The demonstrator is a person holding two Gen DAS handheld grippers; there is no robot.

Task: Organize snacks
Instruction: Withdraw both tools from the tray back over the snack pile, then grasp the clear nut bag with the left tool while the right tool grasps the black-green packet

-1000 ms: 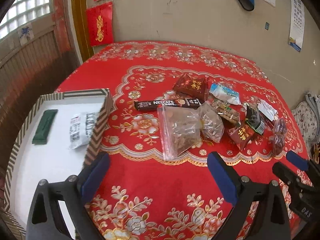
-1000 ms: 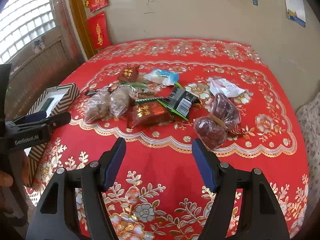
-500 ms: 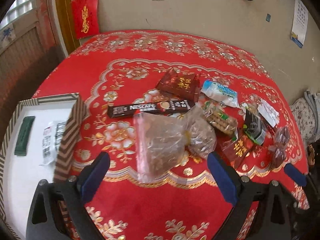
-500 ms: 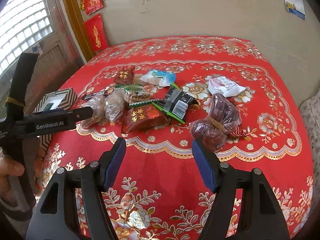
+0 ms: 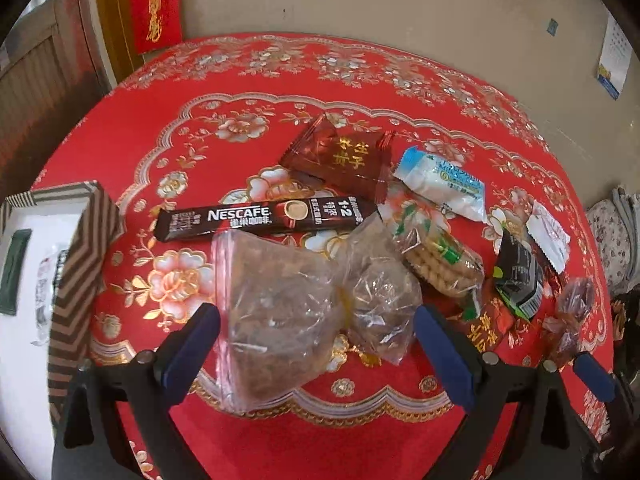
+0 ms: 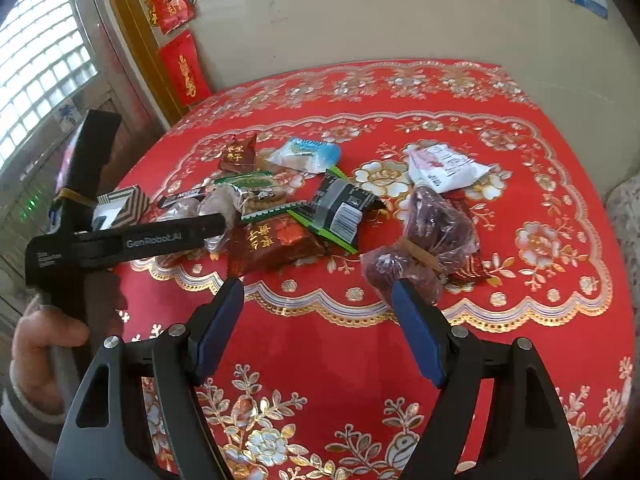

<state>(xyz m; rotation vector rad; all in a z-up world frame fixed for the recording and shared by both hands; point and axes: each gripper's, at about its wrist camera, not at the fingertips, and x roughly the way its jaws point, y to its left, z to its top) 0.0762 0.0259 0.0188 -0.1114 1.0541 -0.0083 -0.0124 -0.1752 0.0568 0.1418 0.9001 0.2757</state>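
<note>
A pile of snacks lies on the red tablecloth. My left gripper is open, its blue fingers on either side of a clear bag of brown snacks tied to a smaller bag. Beyond lie a Nescafe stick, a dark red packet, a white-blue packet and biscuits. My right gripper is open and empty, just short of a bag of red dates and a red packet.
A striped box with a white inside stands at the table's left edge and holds a green packet and a white one. A black-green packet and a white packet lie mid-table. A wall stands behind the table.
My left gripper has moved forward and to the right, away from the box, until its open fingers straddle the clear bag. My right gripper has edged a little closer to the snacks.
</note>
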